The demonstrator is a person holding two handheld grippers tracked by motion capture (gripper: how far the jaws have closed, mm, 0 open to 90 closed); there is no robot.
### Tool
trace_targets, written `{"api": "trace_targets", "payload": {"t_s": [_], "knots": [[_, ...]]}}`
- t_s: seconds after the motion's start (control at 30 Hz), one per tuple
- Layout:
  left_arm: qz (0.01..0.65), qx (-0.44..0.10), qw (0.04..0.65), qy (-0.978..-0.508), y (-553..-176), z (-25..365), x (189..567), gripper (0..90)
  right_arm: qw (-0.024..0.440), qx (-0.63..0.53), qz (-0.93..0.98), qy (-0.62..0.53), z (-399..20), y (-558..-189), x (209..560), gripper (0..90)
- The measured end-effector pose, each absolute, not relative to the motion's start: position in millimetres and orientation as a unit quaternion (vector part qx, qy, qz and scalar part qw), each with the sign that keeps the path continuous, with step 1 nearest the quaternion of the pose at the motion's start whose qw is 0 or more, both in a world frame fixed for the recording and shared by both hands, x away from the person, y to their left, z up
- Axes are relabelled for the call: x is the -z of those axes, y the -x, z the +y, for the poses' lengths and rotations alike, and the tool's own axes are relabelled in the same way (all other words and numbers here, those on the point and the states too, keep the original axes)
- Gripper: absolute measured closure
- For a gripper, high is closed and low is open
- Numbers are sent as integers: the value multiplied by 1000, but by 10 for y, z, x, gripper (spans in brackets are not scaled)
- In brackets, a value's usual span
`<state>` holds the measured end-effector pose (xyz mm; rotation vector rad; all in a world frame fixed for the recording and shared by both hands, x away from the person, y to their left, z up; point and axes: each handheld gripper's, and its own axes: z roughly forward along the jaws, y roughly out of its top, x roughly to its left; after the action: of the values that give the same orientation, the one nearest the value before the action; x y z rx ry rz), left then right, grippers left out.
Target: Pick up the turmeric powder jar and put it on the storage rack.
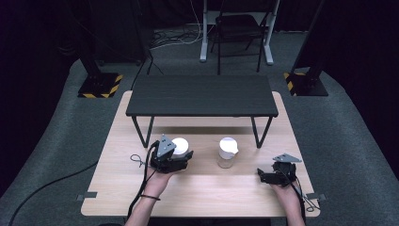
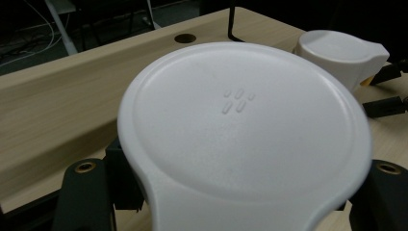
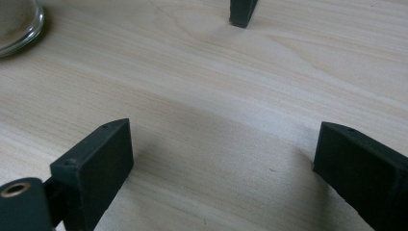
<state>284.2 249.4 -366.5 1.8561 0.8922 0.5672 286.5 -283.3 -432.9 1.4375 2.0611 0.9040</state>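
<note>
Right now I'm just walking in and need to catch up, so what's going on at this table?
A person works at the wooden table with a gripper in each hand. The left gripper is shut on a white-lidded jar, in front of the black shelf. A second jar with a white lid stands apart, near the table's middle. The right gripper rests low over bare wood with its jaws open, holding nothing.

Two black jaws of the right tool (image 3: 223, 168) stand wide apart over a pale wooden tabletop (image 3: 207, 86), a glass jar's base (image 3: 17, 21) top left, a black shelf leg (image 3: 242, 12) beyond
</note>
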Motion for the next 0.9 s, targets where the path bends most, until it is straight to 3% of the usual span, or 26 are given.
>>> {"api": "trace_targets", "payload": {"t_s": [0.9], "knots": [[342,-239,504,-756,-2986,2671,2928,301,234,-329,750,-523,-2832,-2864,4330,58]]}}
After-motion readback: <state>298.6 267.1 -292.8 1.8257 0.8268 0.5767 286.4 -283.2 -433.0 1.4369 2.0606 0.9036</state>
